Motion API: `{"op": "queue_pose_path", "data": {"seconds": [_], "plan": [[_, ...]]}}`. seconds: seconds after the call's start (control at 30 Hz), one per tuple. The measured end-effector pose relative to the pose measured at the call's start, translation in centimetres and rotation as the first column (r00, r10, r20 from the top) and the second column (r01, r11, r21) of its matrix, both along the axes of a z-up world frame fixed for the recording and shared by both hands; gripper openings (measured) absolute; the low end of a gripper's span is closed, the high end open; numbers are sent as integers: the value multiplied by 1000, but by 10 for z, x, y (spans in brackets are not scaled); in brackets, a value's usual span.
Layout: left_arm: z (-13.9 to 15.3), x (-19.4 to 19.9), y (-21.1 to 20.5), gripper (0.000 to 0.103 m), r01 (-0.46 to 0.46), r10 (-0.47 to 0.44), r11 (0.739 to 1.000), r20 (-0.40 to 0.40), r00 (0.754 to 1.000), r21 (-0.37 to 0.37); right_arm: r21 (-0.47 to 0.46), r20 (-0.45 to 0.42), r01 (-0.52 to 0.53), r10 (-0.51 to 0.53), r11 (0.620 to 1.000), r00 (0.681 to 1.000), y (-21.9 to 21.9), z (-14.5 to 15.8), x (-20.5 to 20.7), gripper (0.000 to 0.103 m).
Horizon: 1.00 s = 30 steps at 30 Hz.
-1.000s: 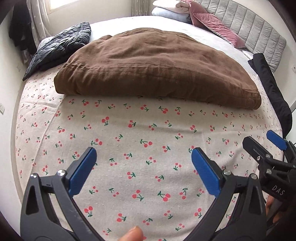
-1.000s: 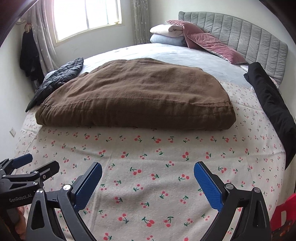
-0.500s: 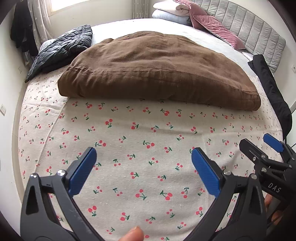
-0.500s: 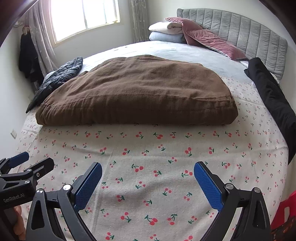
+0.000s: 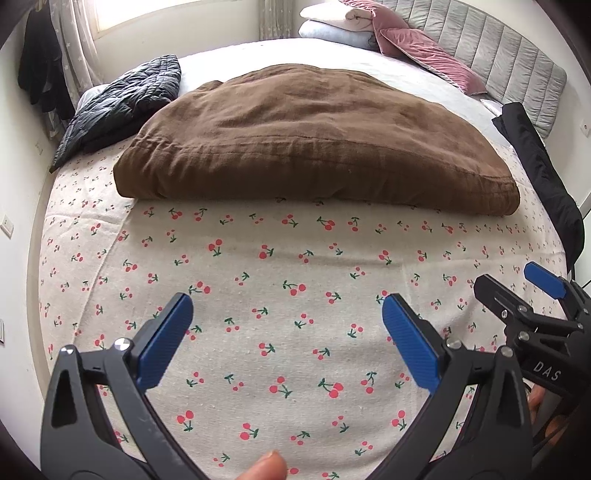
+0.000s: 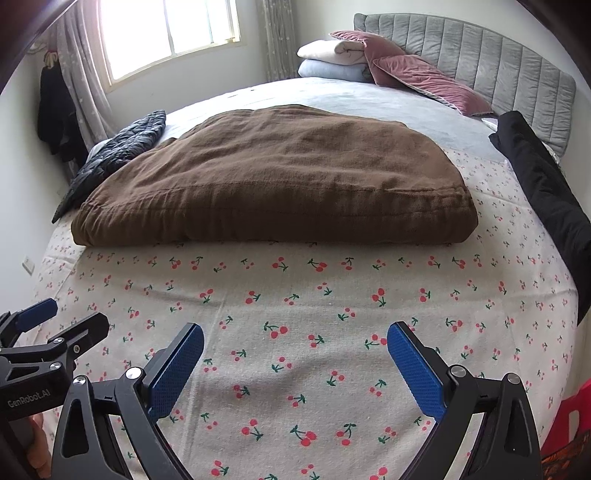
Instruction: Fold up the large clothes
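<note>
We hold the left gripper and right gripper side by side over the near edge of the bed, fingers spread wide on both, nothing between them. The folded brown garment lies across the bed's middle, well apart from both. A dark quilted jacket sits at its left edge, a black garment along the right.

I am operating in a home bedroom: a bed with a grey padded channel-stitched headboard, dusty-pink velvet pillows, a cherry-print cotton bedspread, and a curtained daylight window.
</note>
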<state>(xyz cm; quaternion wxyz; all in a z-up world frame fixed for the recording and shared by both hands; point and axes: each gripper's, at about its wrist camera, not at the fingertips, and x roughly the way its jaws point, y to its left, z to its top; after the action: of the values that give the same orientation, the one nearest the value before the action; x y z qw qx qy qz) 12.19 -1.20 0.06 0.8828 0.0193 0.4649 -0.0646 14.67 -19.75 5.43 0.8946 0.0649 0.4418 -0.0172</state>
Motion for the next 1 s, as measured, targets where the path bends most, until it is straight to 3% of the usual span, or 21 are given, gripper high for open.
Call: {"op": "queue_pose_path", "data": {"seconds": [1.0], "plan": [[1,-2,-2,102,7,-7,1000,1,1000,-7,14,-14,-7,7,1000,1000,-1,-3,1,100]]}}
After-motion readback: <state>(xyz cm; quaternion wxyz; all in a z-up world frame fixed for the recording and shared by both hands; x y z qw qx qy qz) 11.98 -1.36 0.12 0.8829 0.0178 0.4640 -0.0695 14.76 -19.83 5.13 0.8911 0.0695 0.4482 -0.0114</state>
